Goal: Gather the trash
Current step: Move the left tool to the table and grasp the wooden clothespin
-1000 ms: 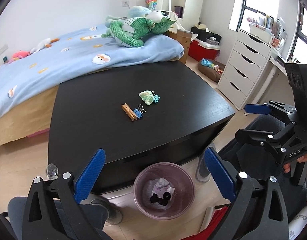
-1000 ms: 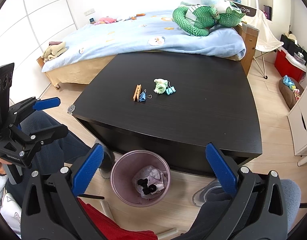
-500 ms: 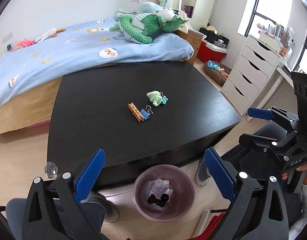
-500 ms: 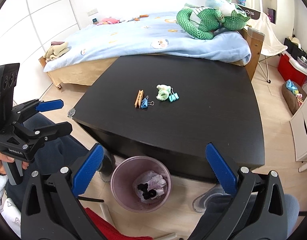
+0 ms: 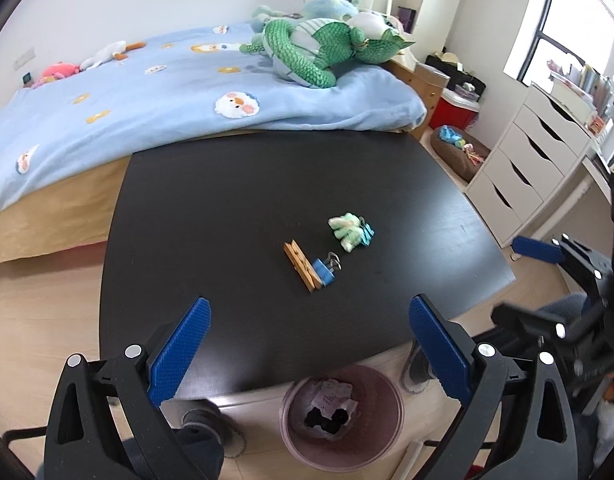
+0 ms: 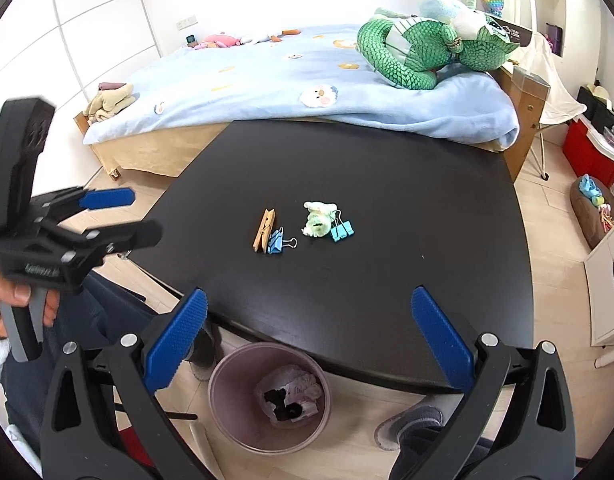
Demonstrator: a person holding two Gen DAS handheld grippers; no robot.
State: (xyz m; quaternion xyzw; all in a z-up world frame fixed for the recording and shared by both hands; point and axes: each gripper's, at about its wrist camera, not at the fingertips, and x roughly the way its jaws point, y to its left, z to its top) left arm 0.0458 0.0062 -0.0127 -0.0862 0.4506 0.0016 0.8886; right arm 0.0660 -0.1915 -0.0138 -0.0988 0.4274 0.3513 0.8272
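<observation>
A crumpled pale green wad (image 5: pixel 346 229) (image 6: pixel 318 219) lies mid-table on the black table (image 5: pixel 235 216) (image 6: pixel 407 208), touching a teal binder clip (image 5: pixel 365 234) (image 6: pixel 342 230). Nearer the front lie a wooden clothespin (image 5: pixel 301 265) (image 6: pixel 264 230) and a blue binder clip (image 5: pixel 324 270) (image 6: pixel 275 242), side by side. A pink bin (image 5: pixel 341 416) (image 6: pixel 269 396) with crumpled trash stands on the floor below the table's front edge. My left gripper (image 5: pixel 307 350) (image 6: pixel 119 216) is open and empty over the front edge. My right gripper (image 6: pixel 307 336) (image 5: pixel 519 280) is open and empty too.
A bed with a blue blanket (image 5: pixel 179 92) and a green plush dragon (image 5: pixel 323 52) stands behind the table. White drawers (image 5: pixel 535 160) stand at the right. A person's knees and a slipper (image 6: pixel 411 428) are beside the bin.
Both grippers have moved forward and up toward the table; the items on it look larger and closer. Both stay open. Nothing on the table has moved.
</observation>
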